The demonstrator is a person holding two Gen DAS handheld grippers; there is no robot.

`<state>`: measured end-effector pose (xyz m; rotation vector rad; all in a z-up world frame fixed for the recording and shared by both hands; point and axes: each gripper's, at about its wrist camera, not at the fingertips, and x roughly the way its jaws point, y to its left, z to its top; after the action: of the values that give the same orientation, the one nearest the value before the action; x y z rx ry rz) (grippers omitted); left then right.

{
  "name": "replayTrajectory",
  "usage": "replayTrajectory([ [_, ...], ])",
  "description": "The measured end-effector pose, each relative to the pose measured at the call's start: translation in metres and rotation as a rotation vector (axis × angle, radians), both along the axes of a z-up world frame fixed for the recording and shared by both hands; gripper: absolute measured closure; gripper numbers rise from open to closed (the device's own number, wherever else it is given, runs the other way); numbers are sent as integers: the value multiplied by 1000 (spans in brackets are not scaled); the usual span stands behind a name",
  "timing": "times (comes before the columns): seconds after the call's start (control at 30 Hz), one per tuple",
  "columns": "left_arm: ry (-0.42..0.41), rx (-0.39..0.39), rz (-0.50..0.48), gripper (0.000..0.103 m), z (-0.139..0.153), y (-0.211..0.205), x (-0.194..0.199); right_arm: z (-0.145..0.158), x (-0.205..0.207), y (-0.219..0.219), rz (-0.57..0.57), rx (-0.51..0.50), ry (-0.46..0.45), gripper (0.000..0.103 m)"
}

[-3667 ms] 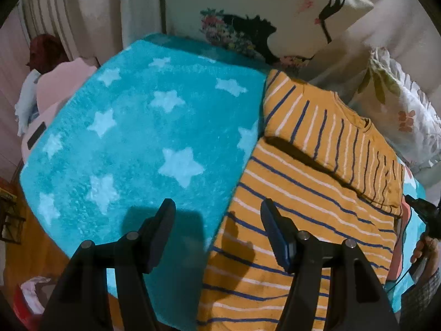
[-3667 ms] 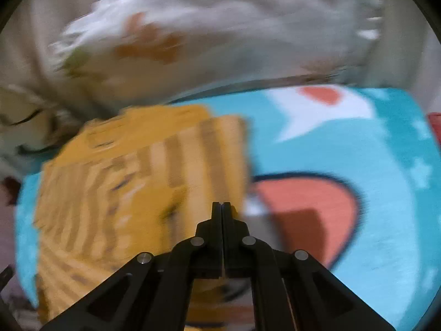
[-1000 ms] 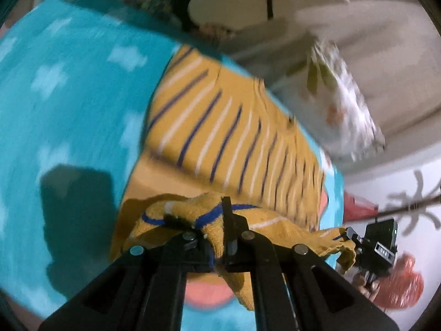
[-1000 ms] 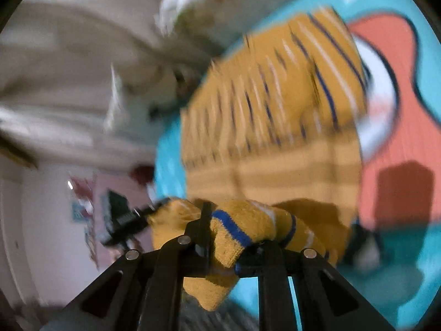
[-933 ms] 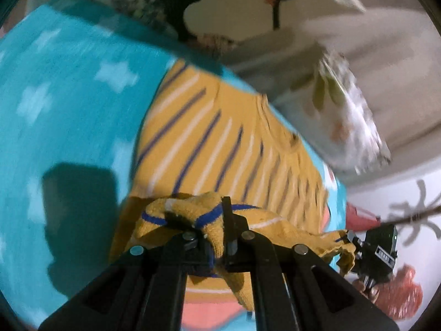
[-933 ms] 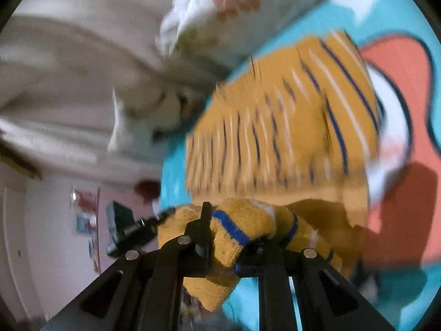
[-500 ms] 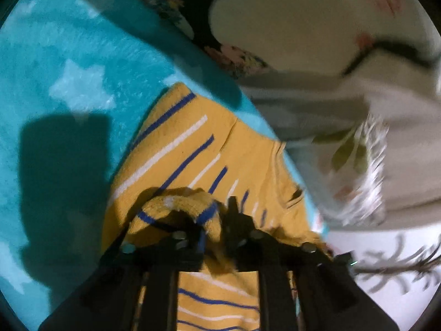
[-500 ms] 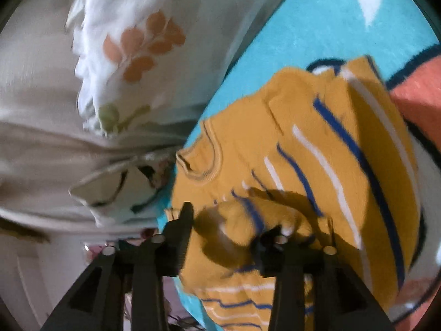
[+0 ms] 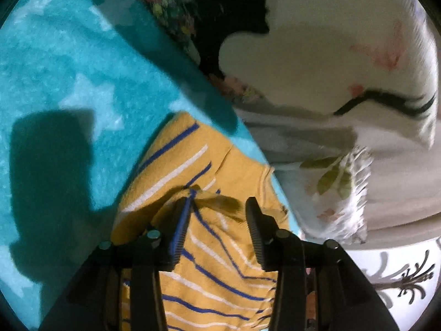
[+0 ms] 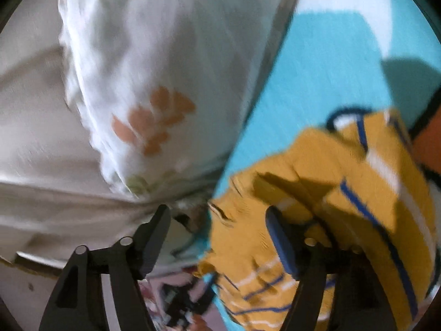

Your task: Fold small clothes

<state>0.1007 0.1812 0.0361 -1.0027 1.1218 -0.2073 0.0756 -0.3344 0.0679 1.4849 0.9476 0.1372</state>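
Spread over a bed, a teal plush blanket [image 9: 69,63] with pale stars carried the work. Nearest the left camera, the left gripper [image 9: 217,207] had its jaws spread apart, with a doubled-over edge of the yellow striped shirt [image 9: 220,262] lying loosely between them, seemingly just let go. On the other side, the right gripper [image 10: 217,220] also stood released, its right finger touching the shirt's bunched fabric near the collar. The shirt lay folded bottom-to-top on the blanket, just beside a white fringed pillow [image 10: 154,82] with orange leaves. Farther back leaned a cream pillow [image 9: 317,55] with dark floral print. The fold-over step looked finished; next, I judged, both grippers needed to pull clear without dragging the cloth, then smooth or fold again.
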Motion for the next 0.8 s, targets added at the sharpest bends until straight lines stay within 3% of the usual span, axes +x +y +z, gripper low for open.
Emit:
replayTrajectory([
  [0.13, -39, 18, 66, 50, 15, 15, -3, 20, -4, -10, 2, -88, -8, 24],
  [0.2, -40, 84, 55, 49, 22, 17, -3, 33, -7, -5, 68, -178, -8, 24],
  [0.37, -54, 330, -95, 48, 34, -1, -16, 65, -34, 17, 265, -458, 0, 24],
  [0.5, -73, 499, -202, 46, 34, -10, -42, 79, -83, 33, 396, -671, 25, 25],
  [0.67, -105, 639, -332, 44, 21, -22, -75, 72, -139, 47, 492, -773, 47, 25],
  [0.73, -91, 734, -393, 44, 9, -31, -80, 62, -150, 49, 513, -767, 57, 54],
  [0.77, -71, 786, -413, 43, 2, -35, -81, 56, -151, 46, 515, -753, 70, 95],
  [0.8, -49, 822, -425, 43, -5, -36, -80, 49, -149, 41, 496, -751, 101, 97],
])
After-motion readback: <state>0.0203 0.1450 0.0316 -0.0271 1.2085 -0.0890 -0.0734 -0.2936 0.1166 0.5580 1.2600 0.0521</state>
